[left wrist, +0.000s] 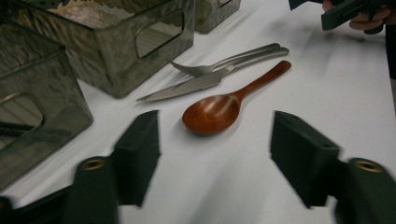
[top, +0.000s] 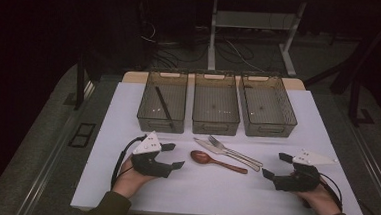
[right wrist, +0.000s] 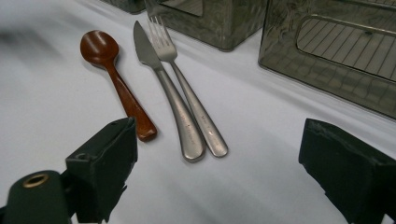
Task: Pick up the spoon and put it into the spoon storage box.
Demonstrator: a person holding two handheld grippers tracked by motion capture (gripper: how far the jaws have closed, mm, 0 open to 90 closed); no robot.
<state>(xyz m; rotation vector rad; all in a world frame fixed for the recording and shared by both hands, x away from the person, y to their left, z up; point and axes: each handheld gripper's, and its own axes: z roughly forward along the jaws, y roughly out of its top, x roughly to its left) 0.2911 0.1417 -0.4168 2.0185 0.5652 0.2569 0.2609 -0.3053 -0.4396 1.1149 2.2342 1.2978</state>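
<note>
Cutlery lies in a loose row on the white table point(top: 123, 183), between the two grippers and just in front of three dark mesh bins. At far left, the left bin point(top: 162, 102) holds a thin dark stick point(top: 164, 107) lying slantwise on its floor. In front of it sits the left gripper point(top: 171, 155), held low over the table; its jaws stand apart with nothing between them, and in the left gripper view the wooden spoon point(left wrist: 224, 105) lies just ahead of the gap, bowl nearest the jaws and handle running away toward the far right. Seen from above, the spoon's bowl is near the left gripper's tips but not touching them. Behind the spoon lie the knife point(top: 221, 153) and the fork point(top: 233, 151), side by side and touching along their handles, close to the middle bin point(top: 215, 104). Next comes the right bin point(top: 267, 106). At far right, the right gripper point(top: 277, 166) also stands open and empty; in its own view the handle ends of spoon, knife and fork point toward it, the spoon's handle tip just beside its left-hand jaw
</note>
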